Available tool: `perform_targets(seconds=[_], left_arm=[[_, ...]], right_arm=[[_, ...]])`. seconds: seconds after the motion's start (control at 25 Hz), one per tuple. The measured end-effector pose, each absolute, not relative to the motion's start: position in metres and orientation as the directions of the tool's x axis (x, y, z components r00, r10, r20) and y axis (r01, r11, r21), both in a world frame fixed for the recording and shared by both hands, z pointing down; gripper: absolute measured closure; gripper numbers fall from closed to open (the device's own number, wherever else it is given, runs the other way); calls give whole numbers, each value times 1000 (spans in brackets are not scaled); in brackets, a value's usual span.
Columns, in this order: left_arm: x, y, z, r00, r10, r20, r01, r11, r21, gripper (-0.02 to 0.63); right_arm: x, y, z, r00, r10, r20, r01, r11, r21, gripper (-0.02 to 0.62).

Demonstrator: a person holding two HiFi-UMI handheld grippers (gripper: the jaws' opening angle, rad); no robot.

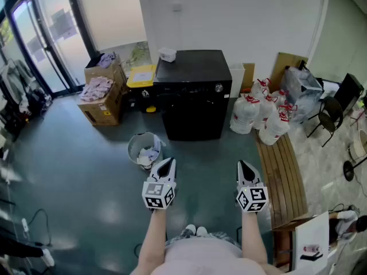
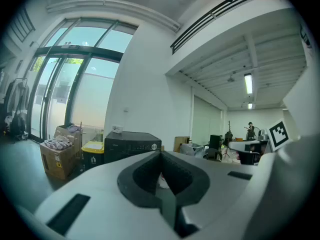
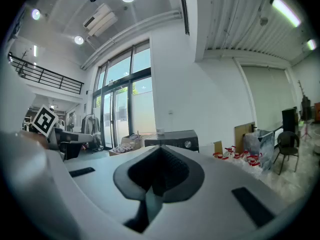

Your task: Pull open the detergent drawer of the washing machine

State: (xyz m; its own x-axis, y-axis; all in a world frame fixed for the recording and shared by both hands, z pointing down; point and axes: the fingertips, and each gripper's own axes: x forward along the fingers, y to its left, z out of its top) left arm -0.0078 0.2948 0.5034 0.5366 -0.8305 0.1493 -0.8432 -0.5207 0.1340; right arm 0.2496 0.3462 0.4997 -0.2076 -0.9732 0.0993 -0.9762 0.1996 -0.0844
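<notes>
The left claw [image 1: 166,162] and right claw [image 1: 244,166] were held shut and empty, well apart from the washer [image 1: 192,96] at the far wall; a square approach and one opened claw would be needed for its drawer, indistinct from here.

A black washing machine [image 1: 192,93] stands against a white wall [image 1: 241,16] on a dark teal floor [image 1: 86,171]. To its left are brown cardboard boxes [image 1: 103,99] and a bright yellow bin lid [image 1: 141,76]; to its right are pale translucent jugs [image 1: 261,116] with red caps and a brown slatted wooden bench [image 1: 281,171]. The left gripper [image 1: 167,162] and right gripper [image 1: 244,166] are white, with dark grey jaw pads and black-and-white square markers.
</notes>
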Motion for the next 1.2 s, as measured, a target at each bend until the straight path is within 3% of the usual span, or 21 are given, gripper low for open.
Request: perform_targets(seconds=[1.2], left_arm=[[-5, 307, 516, 568, -807, 160, -822, -546, 164, 580]], right_arm=[[234, 351, 502, -248, -962, 113, -965, 235, -118, 580]])
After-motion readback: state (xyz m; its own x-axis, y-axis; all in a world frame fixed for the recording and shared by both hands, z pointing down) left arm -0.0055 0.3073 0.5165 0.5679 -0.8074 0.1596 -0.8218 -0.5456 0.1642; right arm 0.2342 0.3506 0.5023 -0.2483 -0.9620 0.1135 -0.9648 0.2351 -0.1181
